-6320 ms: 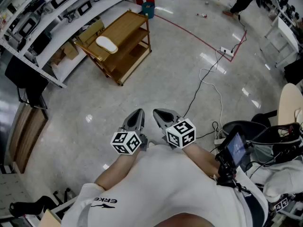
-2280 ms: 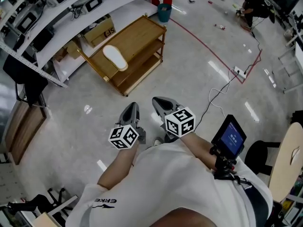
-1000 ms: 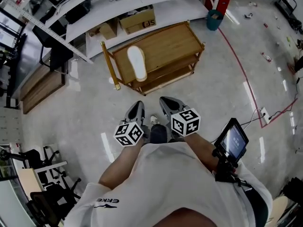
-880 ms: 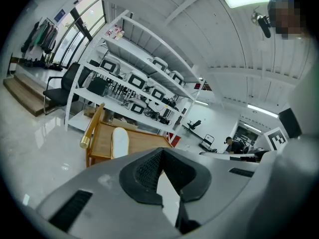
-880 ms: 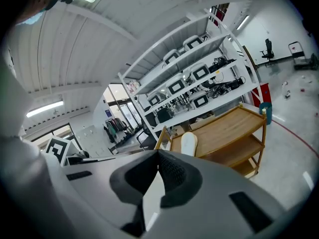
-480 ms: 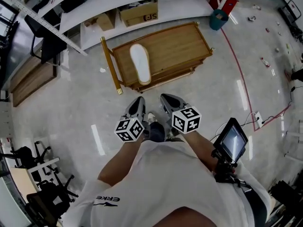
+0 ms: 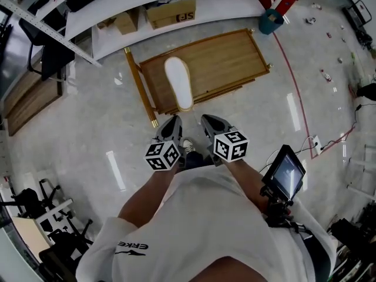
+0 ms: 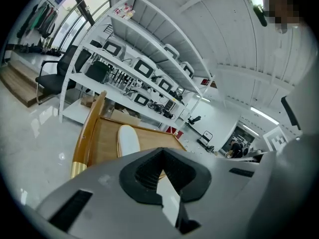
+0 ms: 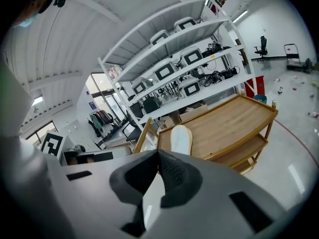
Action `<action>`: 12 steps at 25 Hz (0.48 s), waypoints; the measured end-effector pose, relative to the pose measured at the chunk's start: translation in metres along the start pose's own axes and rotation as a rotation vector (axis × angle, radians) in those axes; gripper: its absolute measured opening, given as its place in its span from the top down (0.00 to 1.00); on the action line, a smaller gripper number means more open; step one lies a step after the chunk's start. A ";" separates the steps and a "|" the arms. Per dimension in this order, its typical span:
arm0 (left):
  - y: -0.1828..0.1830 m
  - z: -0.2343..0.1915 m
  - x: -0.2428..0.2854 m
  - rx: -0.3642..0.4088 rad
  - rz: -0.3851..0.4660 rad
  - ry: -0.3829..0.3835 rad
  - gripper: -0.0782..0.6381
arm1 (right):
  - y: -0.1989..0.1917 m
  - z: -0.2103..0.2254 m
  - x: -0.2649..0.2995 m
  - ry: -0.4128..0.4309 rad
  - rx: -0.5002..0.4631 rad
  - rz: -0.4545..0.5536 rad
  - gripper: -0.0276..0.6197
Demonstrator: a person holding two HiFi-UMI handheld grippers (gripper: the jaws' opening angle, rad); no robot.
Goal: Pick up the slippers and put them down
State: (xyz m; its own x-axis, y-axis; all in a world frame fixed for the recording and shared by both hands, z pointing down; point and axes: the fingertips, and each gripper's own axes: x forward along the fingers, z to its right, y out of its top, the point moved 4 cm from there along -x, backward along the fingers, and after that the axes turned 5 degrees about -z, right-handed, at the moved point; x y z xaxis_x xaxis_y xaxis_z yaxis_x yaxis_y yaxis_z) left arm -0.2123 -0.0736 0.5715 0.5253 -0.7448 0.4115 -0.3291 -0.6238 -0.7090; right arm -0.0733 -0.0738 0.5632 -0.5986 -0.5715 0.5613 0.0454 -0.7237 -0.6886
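Observation:
One white slipper [image 7: 178, 82] lies sole-up along the left part of the top of a wooden cart [image 7: 235, 57]. The same slipper [image 8: 128, 139] shows beyond the jaws in the left gripper view, and in the right gripper view the slipper [image 9: 181, 138] lies on the cart top [image 9: 232, 118]. My left gripper [image 7: 172, 122] and right gripper [image 7: 207, 120] are held side by side just short of the cart's near edge, pointing at it. Both are shut with nothing between the jaws, as seen at the left gripper [image 8: 162, 151] and the right gripper [image 9: 158, 153].
White shelving with monitors runs behind the cart, with cardboard boxes [image 7: 170, 10] under it. A teal bin [image 7: 271, 22] stands at the cart's far right corner. A black chair [image 7: 51, 54] is at left. A small screen [image 7: 285, 175] hangs at the person's right side. Cables lie on the floor at right.
The cart and slipper have come closer to the grippers and turned in the head view as the person walked up. Both grippers stayed shut, side by side, and sank a little.

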 end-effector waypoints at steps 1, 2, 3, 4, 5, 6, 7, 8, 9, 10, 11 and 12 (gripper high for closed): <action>0.000 -0.003 0.003 -0.002 -0.007 0.001 0.89 | 0.000 0.002 0.005 -0.006 0.001 -0.006 0.95; 0.000 -0.006 0.005 -0.007 -0.013 0.006 0.89 | 0.000 0.004 0.009 -0.009 0.003 -0.015 0.95; -0.001 -0.008 0.007 -0.013 -0.018 0.012 0.89 | -0.001 0.007 0.013 -0.011 0.006 -0.023 0.95; -0.003 -0.009 0.009 -0.017 -0.024 0.018 0.89 | -0.001 0.010 0.016 -0.011 0.010 -0.029 0.95; -0.004 -0.010 0.013 -0.020 -0.031 0.024 0.89 | -0.001 0.014 0.020 -0.010 0.015 -0.034 0.95; -0.005 -0.011 0.017 -0.021 -0.038 0.029 0.89 | -0.001 0.017 0.024 -0.008 0.022 -0.040 0.95; -0.006 -0.012 0.021 -0.023 -0.045 0.033 0.89 | -0.001 0.021 0.029 -0.004 0.028 -0.046 0.95; -0.007 -0.014 0.024 -0.025 -0.049 0.038 0.89 | -0.001 0.024 0.034 -0.001 0.035 -0.052 0.95; -0.007 -0.016 0.027 -0.029 -0.052 0.044 0.89 | -0.002 0.027 0.039 0.003 0.041 -0.060 0.95; -0.007 -0.019 0.029 -0.034 -0.053 0.053 0.89 | -0.003 0.030 0.045 0.007 0.048 -0.068 0.95; -0.007 -0.021 0.030 -0.041 -0.055 0.063 0.89 | -0.005 0.033 0.049 0.012 0.056 -0.078 0.95; -0.008 -0.022 0.032 -0.047 -0.058 0.074 0.89 | -0.007 0.036 0.054 0.017 0.064 -0.088 0.95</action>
State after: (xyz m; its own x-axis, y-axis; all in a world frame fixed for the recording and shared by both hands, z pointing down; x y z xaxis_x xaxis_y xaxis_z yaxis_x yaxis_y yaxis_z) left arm -0.2103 -0.0984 0.6030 0.4860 -0.7217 0.4930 -0.3371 -0.6752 -0.6561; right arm -0.0768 -0.1137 0.6146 -0.6163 -0.4980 0.6101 0.0427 -0.7946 -0.6056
